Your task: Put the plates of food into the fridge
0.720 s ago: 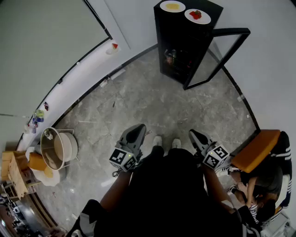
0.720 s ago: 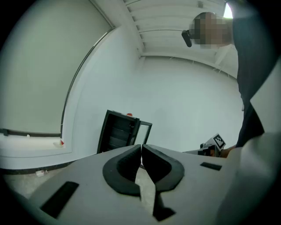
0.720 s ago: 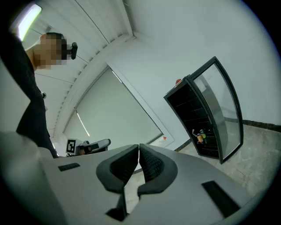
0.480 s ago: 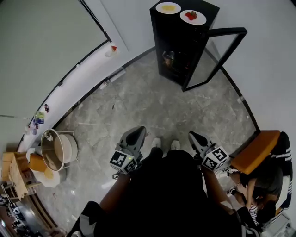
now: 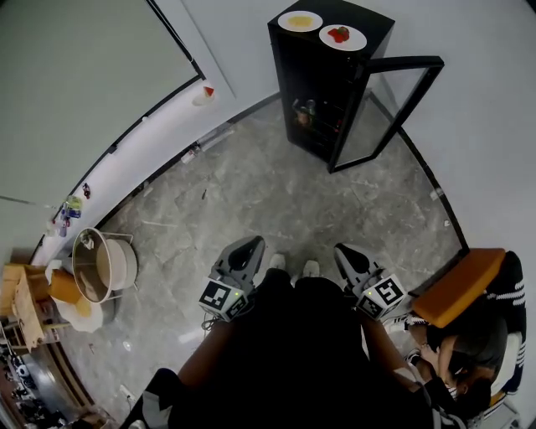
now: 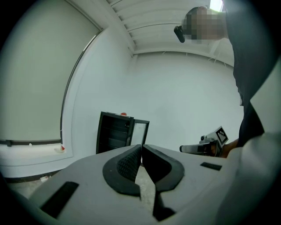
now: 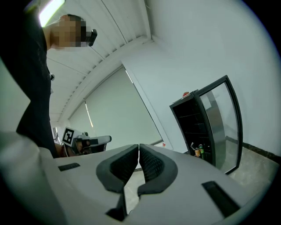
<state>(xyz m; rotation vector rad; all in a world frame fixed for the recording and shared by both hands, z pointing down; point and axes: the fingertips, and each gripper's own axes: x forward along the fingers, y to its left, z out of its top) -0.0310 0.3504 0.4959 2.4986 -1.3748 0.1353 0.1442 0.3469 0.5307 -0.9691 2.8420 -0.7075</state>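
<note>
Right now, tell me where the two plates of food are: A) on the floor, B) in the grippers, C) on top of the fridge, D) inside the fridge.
C: the plate of yellow food and the plate of red food both sit on top of the black fridge, its glass door open.

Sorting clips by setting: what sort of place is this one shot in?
Likely a bare recording room, not a home kitchen: a black fridge stands alone, door open, on a grey marbled floor by plain white walls, with a yellow-food plate and a red-food plate on top.
</note>
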